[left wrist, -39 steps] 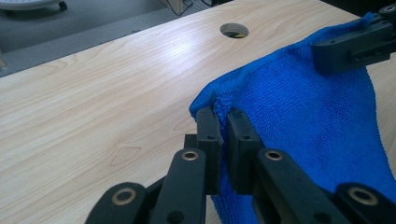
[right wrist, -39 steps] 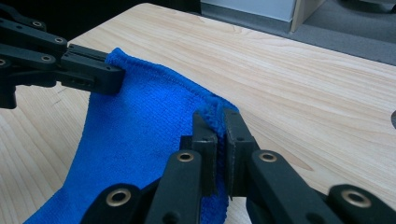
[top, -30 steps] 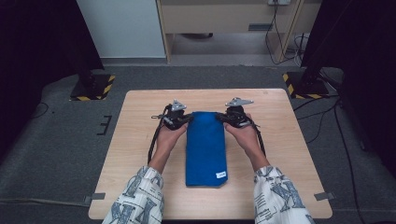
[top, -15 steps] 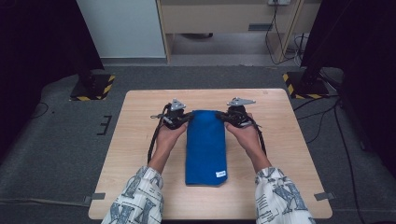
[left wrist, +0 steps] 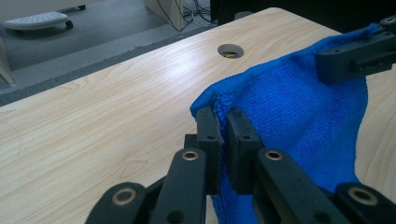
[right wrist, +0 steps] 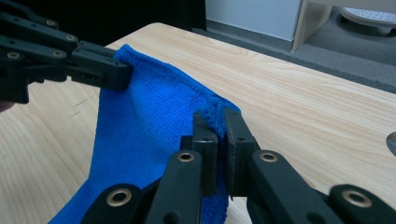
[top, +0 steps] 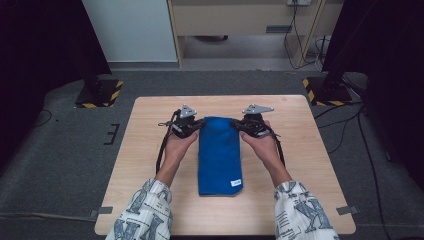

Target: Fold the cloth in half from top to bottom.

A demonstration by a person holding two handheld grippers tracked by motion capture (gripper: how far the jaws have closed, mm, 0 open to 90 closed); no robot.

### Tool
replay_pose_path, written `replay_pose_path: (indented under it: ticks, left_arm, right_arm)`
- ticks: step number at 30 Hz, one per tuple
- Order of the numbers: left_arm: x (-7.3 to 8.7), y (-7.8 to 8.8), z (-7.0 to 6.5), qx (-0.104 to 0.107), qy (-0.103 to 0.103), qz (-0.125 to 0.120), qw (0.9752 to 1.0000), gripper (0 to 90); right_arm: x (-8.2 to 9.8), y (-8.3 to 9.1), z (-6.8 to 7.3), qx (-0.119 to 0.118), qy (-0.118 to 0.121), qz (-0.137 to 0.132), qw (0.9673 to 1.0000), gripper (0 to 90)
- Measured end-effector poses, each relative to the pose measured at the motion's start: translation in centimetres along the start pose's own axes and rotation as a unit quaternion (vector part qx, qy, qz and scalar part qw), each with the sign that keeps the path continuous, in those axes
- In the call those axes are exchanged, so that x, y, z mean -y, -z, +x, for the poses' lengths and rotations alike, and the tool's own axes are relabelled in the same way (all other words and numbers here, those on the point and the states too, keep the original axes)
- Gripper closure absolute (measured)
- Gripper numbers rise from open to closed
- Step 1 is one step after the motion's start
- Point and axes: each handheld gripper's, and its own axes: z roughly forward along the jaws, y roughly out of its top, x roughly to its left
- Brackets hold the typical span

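Note:
A folded blue towel [top: 219, 157] lies lengthwise on the middle of the wooden table [top: 150, 150], a small white label near its front right corner. My left gripper [top: 198, 125] is shut on the towel's far left corner [left wrist: 219, 105], which it holds a little above the table. At the far right corner [right wrist: 219, 112] my right gripper [top: 238, 124] is shut on the cloth in the same way. The far edge of the blue towel [right wrist: 159, 107] sags between the two grips. In the left gripper view the other gripper [left wrist: 359, 53] shows at the upper right, pinching the blue towel [left wrist: 299, 112].
A round cable hole [left wrist: 230, 50] is cut in the table near its far right side. Beyond the table stand a white cabinet [top: 130, 30], a wooden desk [top: 245, 20] and black stands with striped feet [top: 97, 92]. Bare wood lies on both sides of the towel.

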Motion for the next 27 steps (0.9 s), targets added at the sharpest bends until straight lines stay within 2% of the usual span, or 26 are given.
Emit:
replay_pose_path:
  ticks: [4, 7, 15, 27]
  left_arm:
    - [0.4, 0.4, -0.2, 0.006, 0.004, -0.009, 0.9999, 85.0]
    - [0.8, 0.5, -0.3, 0.007, -0.001, -0.005, 1.0000, 85.0]
    - [1.9, 1.0, -0.4, 0.016, 0.007, -0.009, 0.9998, 85.2]
    - [2.0, 1.9, -1.4, 0.025, -0.003, -0.011, 0.9996, 85.3]
  right_arm:
    - [0.3, 0.3, 0.2, -0.003, 0.002, -0.001, 1.0000, 85.7]
    - [0.6, 0.4, 0.3, -0.008, 0.004, 0.000, 1.0000, 85.7]
    - [1.1, 1.0, 1.1, -0.019, 0.014, 0.001, 0.9997, 85.7]
    - [1.6, 1.7, 1.4, -0.021, 0.019, 0.004, 0.9996, 85.7]
